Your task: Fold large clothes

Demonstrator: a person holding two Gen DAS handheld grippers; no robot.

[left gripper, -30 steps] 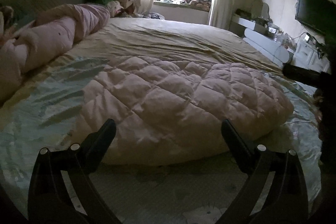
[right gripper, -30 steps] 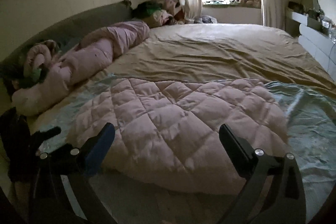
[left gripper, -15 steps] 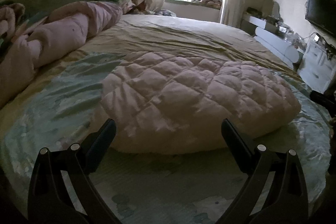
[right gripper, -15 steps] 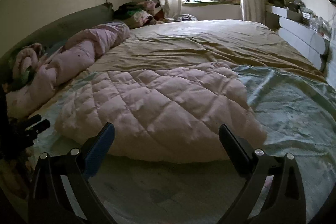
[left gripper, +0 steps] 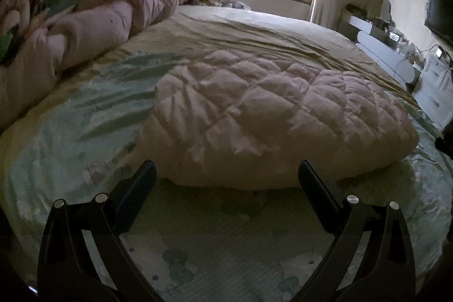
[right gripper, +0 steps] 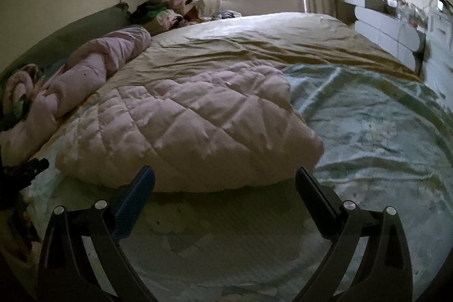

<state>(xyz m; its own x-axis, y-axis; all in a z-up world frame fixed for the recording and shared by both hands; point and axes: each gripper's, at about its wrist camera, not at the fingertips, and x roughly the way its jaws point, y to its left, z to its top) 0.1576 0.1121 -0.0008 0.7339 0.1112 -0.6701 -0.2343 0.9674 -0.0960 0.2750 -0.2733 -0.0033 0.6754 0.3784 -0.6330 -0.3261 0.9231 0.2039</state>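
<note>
Change since earlier frames: both views have swung; the quilted pink garment [left gripper: 271, 115] now sits left of centre in my right view, more central in my left view.
Quilted pink garment: puffy folded bundle [right gripper: 192, 129] on the bed [left gripper: 254, 231], resting on the green patterned sheet [right gripper: 368, 132].
Left claw [left gripper: 226, 177]: spread wide, holding nothing, just short of the garment's near edge.
Right claw [right gripper: 225, 183]: spread wide, empty, just short of the garment's near edge, toward its right end.
Other items, relative to garment: rolled pink duvet [left gripper: 99, 27] far left; tan sheet [right gripper: 254, 47] beyond it.
Step in hand (my judgement): approach for the next fold.
Technique: I would bring each claw low to a near corner, pinch every layer of the thick edge, lift both together, and carry evenly so padding does not slump.
Risk: gripping only the top layer.
</note>
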